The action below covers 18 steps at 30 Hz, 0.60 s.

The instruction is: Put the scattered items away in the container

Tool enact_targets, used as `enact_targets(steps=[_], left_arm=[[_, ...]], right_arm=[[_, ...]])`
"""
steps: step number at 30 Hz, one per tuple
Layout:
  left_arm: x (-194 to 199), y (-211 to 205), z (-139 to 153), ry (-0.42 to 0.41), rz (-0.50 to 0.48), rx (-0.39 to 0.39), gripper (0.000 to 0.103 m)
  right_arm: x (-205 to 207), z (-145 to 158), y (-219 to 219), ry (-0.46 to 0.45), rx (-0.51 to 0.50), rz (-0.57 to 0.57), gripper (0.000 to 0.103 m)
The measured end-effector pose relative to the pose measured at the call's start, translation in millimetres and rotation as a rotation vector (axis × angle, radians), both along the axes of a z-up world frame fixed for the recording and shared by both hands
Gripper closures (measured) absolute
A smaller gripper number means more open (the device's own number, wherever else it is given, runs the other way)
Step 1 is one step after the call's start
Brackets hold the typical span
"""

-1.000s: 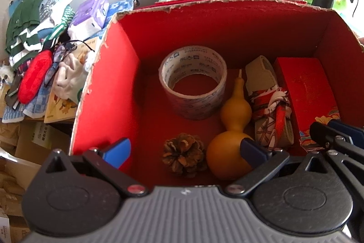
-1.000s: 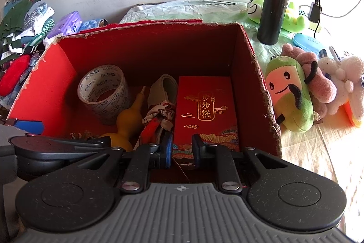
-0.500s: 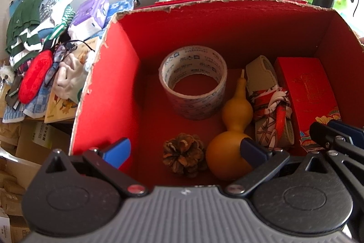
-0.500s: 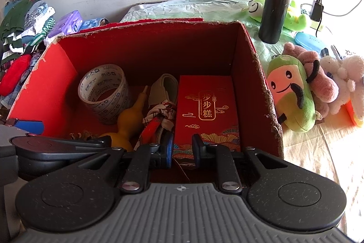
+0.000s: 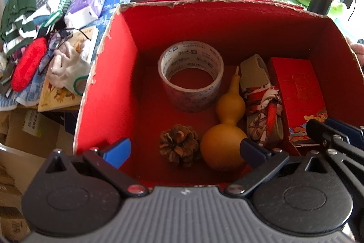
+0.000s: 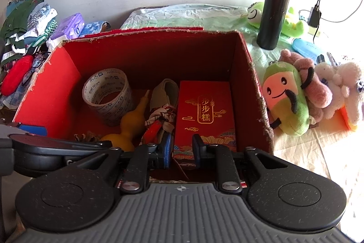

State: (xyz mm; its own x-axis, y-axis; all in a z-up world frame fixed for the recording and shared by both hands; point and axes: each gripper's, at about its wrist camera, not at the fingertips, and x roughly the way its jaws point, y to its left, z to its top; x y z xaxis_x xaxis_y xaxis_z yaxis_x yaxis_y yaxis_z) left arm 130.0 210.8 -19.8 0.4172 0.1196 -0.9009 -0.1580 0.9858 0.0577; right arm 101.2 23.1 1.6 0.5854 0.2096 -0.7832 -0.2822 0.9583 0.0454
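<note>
A red cardboard box (image 5: 109,74) (image 6: 54,88) holds a roll of tape (image 5: 191,76) (image 6: 108,95), a yellow gourd (image 5: 224,129) (image 6: 132,120), a pine cone (image 5: 178,146), a patterned cloth bundle (image 5: 261,106) (image 6: 162,111) and a red gift box (image 5: 298,92) (image 6: 206,111). My left gripper (image 5: 185,150) is open and empty above the box's near edge, fingers astride the pine cone and gourd. My right gripper (image 6: 182,148) hovers over the near end of the gift box, jaws a narrow gap apart, holding nothing.
Folded clothes (image 5: 29,6), a tissue pack (image 5: 87,3) and a red pouch (image 5: 28,65) lie left of the box. A black flask (image 6: 274,10) and plush toys (image 6: 289,97) sit to its right. A wall runs behind.
Both cameras have risen and drawn back slightly. The items in the box have not moved, and neither gripper's opening has changed.
</note>
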Motion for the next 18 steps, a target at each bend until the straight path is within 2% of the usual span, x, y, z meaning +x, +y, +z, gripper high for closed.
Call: enact_targets(steps=[8, 18], left_arm=[[-8.0, 2.8, 10.7, -0.031, -0.001, 0.002, 0.001], [-22.9, 8.7, 35.4, -0.105, 0.008, 0.008, 0.001]], right_arm=[[-4.7, 6.0, -0.1, -0.016, -0.003, -0.01, 0.079], [-18.8, 25.0, 4.5, -0.086, -0.006, -0.003, 0.078]])
